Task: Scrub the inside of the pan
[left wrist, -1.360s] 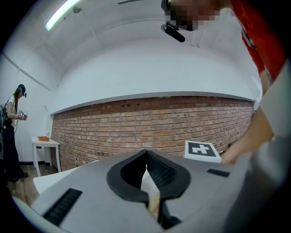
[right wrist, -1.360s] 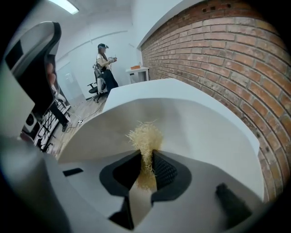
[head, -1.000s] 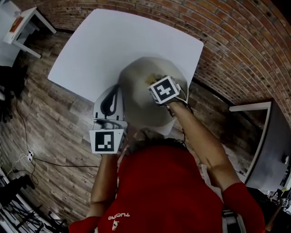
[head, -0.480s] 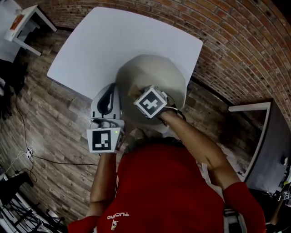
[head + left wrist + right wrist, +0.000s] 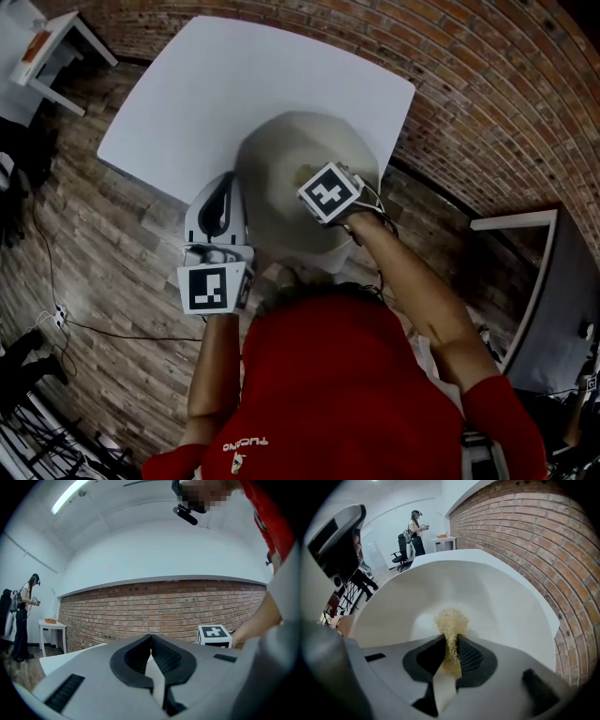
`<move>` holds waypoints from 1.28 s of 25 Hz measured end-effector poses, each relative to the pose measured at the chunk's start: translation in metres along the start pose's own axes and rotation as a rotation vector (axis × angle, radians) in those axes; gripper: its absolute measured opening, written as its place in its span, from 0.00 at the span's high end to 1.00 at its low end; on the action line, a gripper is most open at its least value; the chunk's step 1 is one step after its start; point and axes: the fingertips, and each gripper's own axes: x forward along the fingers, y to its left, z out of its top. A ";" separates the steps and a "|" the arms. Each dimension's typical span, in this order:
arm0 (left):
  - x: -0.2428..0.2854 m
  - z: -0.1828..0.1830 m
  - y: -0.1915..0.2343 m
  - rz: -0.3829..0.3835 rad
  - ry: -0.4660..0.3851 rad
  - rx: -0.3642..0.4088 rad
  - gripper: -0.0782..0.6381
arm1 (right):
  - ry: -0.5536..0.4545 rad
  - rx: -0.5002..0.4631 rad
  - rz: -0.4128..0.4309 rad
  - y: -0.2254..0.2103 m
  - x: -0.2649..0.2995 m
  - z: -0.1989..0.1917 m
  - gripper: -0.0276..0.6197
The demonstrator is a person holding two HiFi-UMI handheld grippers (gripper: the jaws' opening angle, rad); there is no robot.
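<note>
Smooth matt pan (image 5: 501,597), rough fibrous scrubber (image 5: 451,619)

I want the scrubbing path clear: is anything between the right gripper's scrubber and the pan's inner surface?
Nothing visible stands between them. The right gripper is shut on the straw-coloured scrubber, and its tuft already appears to rest against the bottom of the pan, whose inside shows nothing else.

Scrubber (image 5: 450,620) plugged my right claw (image 5: 451,639). Ahead of it the pan (image 5: 506,597) bowl was open, walls rising all round. My left claw (image 5: 222,211) crowded its left side, open table (image 5: 234,84) beyond, brick wall (image 5: 534,536) off right.
</note>
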 end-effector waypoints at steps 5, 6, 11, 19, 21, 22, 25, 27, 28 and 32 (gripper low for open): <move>-0.002 0.000 0.000 0.005 -0.001 -0.004 0.87 | 0.043 0.010 -0.031 -0.012 -0.007 -0.013 0.84; -0.002 0.000 0.000 0.005 -0.001 -0.004 0.87 | 0.047 0.006 -0.021 -0.007 -0.010 -0.014 0.84; -0.002 0.000 0.000 0.007 -0.006 -0.007 0.87 | 0.000 -0.070 0.129 0.055 -0.015 -0.001 0.84; -0.002 -0.001 0.000 0.006 -0.002 -0.015 0.87 | 0.068 -0.167 0.123 0.066 0.000 -0.012 0.84; -0.003 -0.001 0.002 0.007 -0.003 -0.013 0.87 | 0.102 -0.173 0.098 0.055 0.000 -0.018 0.84; -0.003 -0.002 0.003 0.006 -0.005 -0.011 0.87 | 0.111 -0.175 0.092 0.051 0.000 -0.019 0.84; -0.005 -0.002 0.006 0.007 -0.004 -0.014 0.87 | 0.132 -0.156 0.068 0.037 -0.004 -0.024 0.84; -0.005 -0.004 0.006 0.004 -0.002 -0.014 0.87 | 0.147 -0.150 0.027 0.023 -0.009 -0.028 0.84; -0.005 -0.005 0.006 0.002 -0.001 -0.013 0.87 | 0.158 -0.145 0.014 0.018 -0.012 -0.031 0.84; -0.005 -0.006 0.005 -0.002 0.003 -0.014 0.87 | 0.160 -0.110 -0.003 0.008 -0.017 -0.036 0.84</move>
